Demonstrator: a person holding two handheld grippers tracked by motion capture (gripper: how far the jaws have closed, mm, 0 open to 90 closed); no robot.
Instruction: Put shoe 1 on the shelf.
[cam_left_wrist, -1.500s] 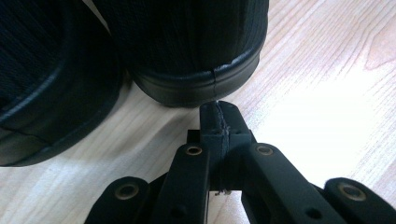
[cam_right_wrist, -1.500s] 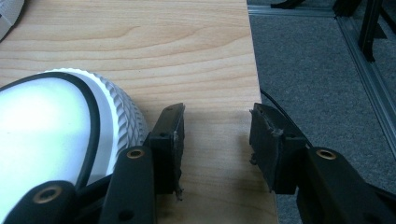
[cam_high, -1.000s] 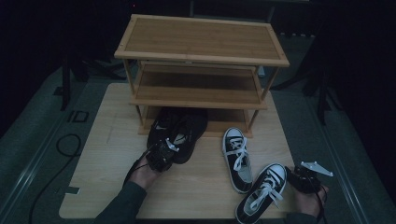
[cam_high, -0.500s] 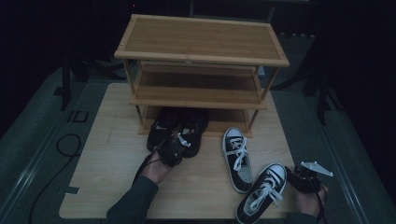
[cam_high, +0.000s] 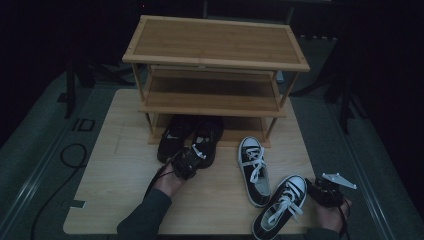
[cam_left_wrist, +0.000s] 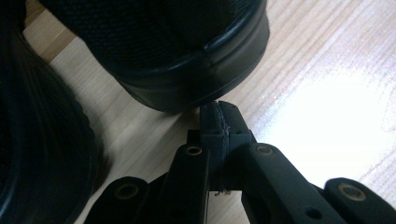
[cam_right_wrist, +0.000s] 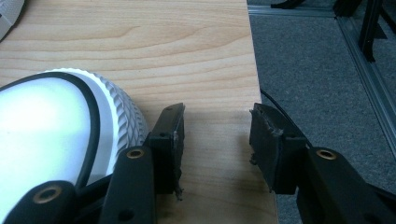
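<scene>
We see two plain black shoes (cam_high: 190, 137) side by side at the foot of the wooden rack (cam_high: 215, 75), toes under its lowest shelf. No writing on them can be read. The left gripper (cam_left_wrist: 219, 122) has its fingers pressed together, the tips just beside the rounded black heel (cam_left_wrist: 187, 60), holding nothing. The right gripper (cam_right_wrist: 215, 140) keeps its fingers spread on the surface (cam_right_wrist: 140, 42); the white-toed sneaker (cam_right_wrist: 56, 126) lies beside its left finger.

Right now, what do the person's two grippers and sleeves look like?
Both grippers are black. The left gripper has flat jaws with round rivets at the joints. The right gripper has the same rivets, ridged pads, and a grey three-cornered plate on top. A dark long sleeve covers the left forearm.
</scene>
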